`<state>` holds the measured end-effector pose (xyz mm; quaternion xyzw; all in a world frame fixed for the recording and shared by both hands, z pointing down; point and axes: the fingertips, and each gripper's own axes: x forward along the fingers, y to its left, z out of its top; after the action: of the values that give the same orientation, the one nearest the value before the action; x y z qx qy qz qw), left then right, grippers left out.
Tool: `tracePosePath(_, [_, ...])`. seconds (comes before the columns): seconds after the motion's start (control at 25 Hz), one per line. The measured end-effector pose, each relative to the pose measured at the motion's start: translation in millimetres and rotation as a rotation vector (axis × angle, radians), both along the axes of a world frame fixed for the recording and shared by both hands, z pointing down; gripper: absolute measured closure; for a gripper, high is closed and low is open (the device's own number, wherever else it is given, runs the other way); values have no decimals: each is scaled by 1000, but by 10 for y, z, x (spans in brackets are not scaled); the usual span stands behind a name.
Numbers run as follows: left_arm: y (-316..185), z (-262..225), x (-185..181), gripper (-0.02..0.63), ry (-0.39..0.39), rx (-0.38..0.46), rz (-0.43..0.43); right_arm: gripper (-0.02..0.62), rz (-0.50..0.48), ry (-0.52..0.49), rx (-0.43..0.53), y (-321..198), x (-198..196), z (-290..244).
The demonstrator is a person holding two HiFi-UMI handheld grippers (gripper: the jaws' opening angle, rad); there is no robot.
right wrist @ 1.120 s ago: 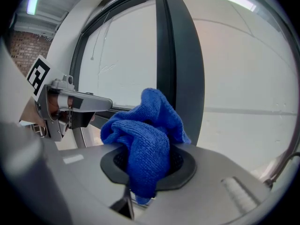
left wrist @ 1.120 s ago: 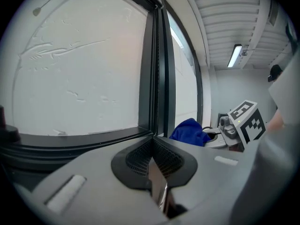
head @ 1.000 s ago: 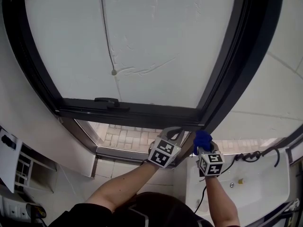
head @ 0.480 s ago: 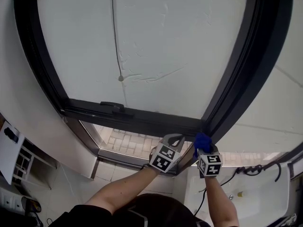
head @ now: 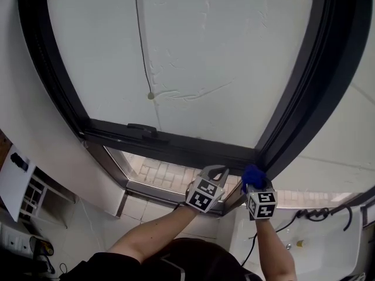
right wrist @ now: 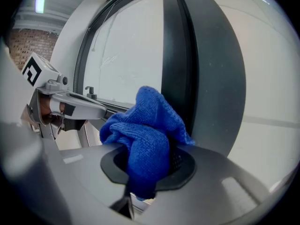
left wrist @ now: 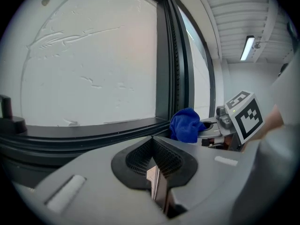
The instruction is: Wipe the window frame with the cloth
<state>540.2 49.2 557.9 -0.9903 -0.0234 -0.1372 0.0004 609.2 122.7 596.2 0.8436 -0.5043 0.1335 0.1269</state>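
The dark window frame (head: pixel 176 148) rings a frosted pane; its bottom rail meets the right upright (head: pixel 299 98) at a corner. My right gripper (head: pixel 253 177) is shut on a bunched blue cloth (head: pixel 252 174) (right wrist: pixel 143 135) (left wrist: pixel 186 124), held at that lower right corner against the upright (right wrist: pixel 180 55). My left gripper (head: pixel 214 173) is just to its left below the bottom rail (left wrist: pixel 84 130), jaws shut with nothing between them.
A black latch handle (head: pixel 143 129) sits on the bottom rail at left. A thin pull cord with a bead (head: pixel 150 96) hangs over the pane. Below are a tiled sill (head: pixel 164 174), a white basin (head: pixel 304 239) at lower right and a cable (head: pixel 316 215).
The head view has shifted slightly, so the frame sits a little lower and further right. Both grippers stay at the lower right corner, the cloth still against the frame.
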Motion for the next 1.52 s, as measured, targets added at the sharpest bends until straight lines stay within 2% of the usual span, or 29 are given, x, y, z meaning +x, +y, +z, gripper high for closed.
tracePosePath(0.36, [-141,101,-219,614,-14,-16,-89,514,-33,-11,9,-70,-33,21])
tracePosePath(0.56, [-205,126,-401,614,-21,-19,-146,514,-100,-6,-4,-231,-162,30])
tracePosePath(0.72, [-307,91,-538,614,-9,-18,-176,514,-109,-37,8,-374,-228,37])
tracePosePath(1.12, [-864,-24,-1054,614,-2,-11,-232,514,-123,-61,-3,-825,-596,45])
tracePosePath(1.52, [-1317,-61,-1401,614,16,-38,-282,514,-157,-63,-23,-1291,-943,49])
